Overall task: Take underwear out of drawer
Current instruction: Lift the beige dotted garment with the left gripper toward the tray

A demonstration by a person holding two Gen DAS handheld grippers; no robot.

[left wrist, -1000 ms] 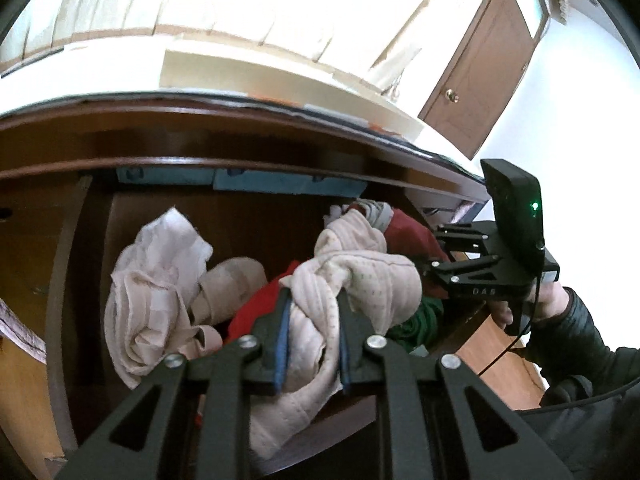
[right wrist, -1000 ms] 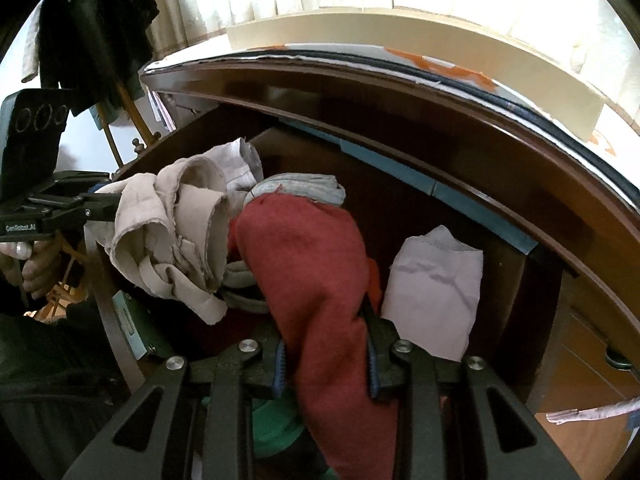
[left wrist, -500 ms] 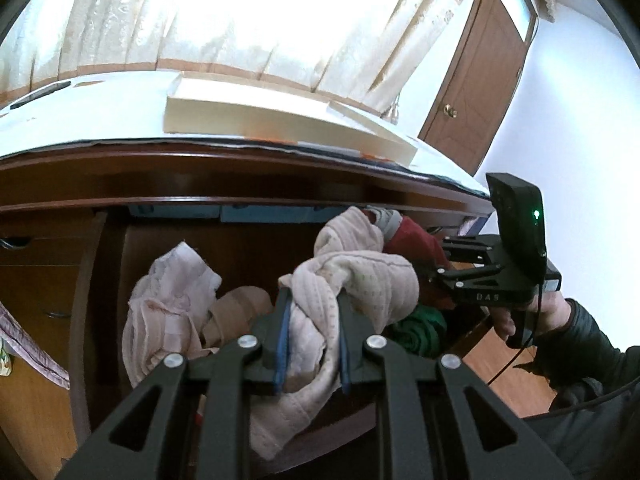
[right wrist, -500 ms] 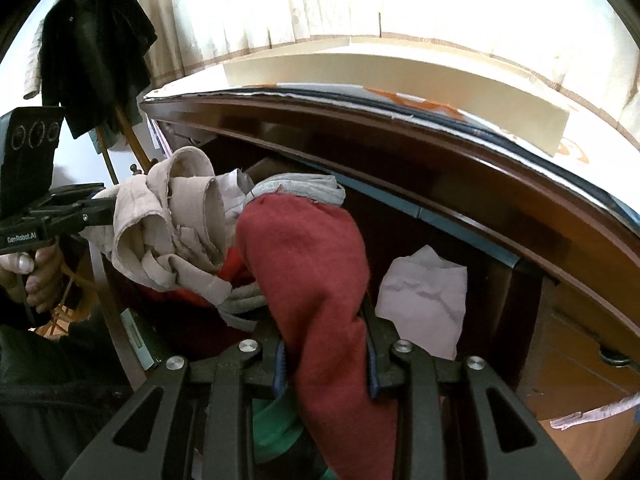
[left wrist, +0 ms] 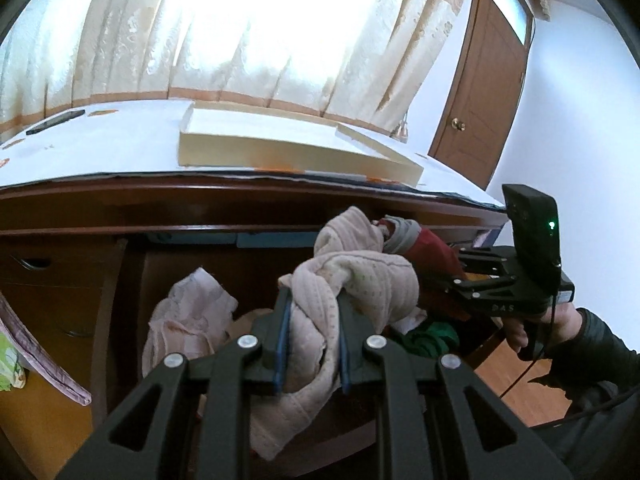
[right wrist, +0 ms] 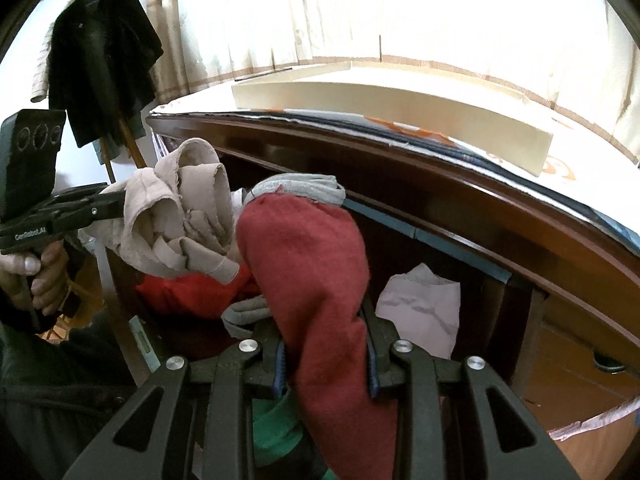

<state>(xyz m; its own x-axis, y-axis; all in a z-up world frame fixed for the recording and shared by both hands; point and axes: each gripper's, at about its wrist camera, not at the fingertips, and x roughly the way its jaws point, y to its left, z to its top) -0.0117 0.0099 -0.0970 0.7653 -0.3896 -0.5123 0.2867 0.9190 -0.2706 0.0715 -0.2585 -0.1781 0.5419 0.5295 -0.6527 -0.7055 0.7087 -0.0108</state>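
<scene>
Left tool (left wrist: 311,336) was clamped on beige underwear (left wrist: 352,280), frame centre; right tool (right wrist: 326,354) was clamped on red underwear (right wrist: 308,248) above the drawer (right wrist: 460,248).

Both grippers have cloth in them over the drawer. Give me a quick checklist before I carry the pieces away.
1. Left gripper shut on the beige underwear: ok.
2. Right gripper shut on the red underwear: ok.
3. Beige piece lifted free of the drawer: ok at the top; its hanging tail, cannot tell.
4. Red piece free of other cloth: cannot tell; a grey garment lies against it.
5. The two held pieces apart: not ok, they look close or touching.
6. Drawer emptied: not ok; a pale pink garment remains.
</scene>
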